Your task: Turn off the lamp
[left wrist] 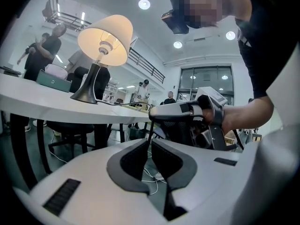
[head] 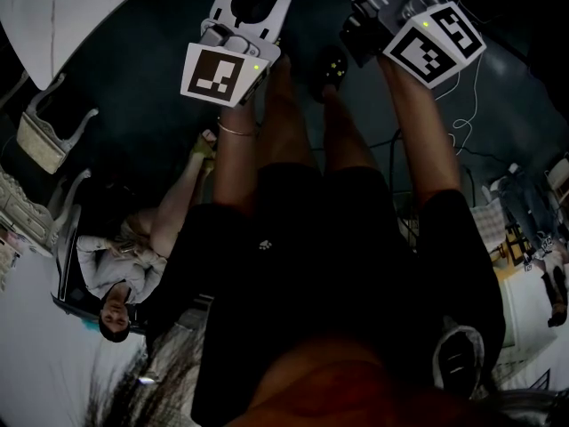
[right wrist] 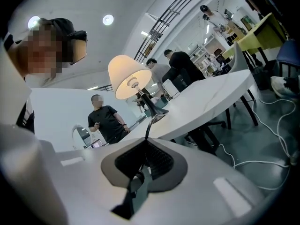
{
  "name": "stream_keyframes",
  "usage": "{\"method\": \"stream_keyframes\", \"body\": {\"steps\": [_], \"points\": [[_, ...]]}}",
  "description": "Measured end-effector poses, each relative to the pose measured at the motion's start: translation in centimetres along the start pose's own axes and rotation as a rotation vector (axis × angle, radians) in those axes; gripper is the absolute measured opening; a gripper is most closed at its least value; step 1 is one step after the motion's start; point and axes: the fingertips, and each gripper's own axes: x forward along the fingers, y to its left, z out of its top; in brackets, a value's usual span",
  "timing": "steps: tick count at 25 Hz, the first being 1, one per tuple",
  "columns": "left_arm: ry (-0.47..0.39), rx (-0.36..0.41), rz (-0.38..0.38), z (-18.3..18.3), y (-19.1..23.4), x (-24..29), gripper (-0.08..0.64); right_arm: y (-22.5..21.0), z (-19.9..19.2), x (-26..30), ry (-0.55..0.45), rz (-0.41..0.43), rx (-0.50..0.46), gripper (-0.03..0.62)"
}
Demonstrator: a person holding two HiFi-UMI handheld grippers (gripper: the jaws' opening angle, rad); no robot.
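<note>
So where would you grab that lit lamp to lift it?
Probably by its slim dark neck, coming in level from the side. The wide shade overhangs it from above, and the base flares too broad for the jaws.

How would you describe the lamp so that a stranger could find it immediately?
Look at the long white table. The lamp stands on it near a green box. It alone glows: a lit cream shade over a dark flared metal base.
</note>
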Motion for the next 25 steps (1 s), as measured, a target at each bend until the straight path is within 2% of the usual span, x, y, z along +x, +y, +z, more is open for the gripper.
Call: {"method": "stream_keyframes", "body": {"steps": [6, 12, 15, 25], "points": [[0.000, 0.004, -0.004, 0.5, 0.3, 1.0, 0.011, 0.3, 0.1, 0.0, -0.008, 0.012, 0.015, 0.009], [0.025, 0.047, -0.036, 0.2, -0.2, 1.8, 0.012, 0.4, 0.4, -0.1, -0.019, 0.021, 0.025, 0.009], [0.031, 0.042, -0.047, 0.1, -0.4, 2.1, 0.055, 0.4, 0.6, -0.3, -0.022, 0.020, 0.025, 0.009], [0.029, 0.063, -0.067, 0.4, -0.9, 2.9, 0.054, 0.7, 0.4, -0.3, -0.025, 0.035, 0.044, 0.009]]}}
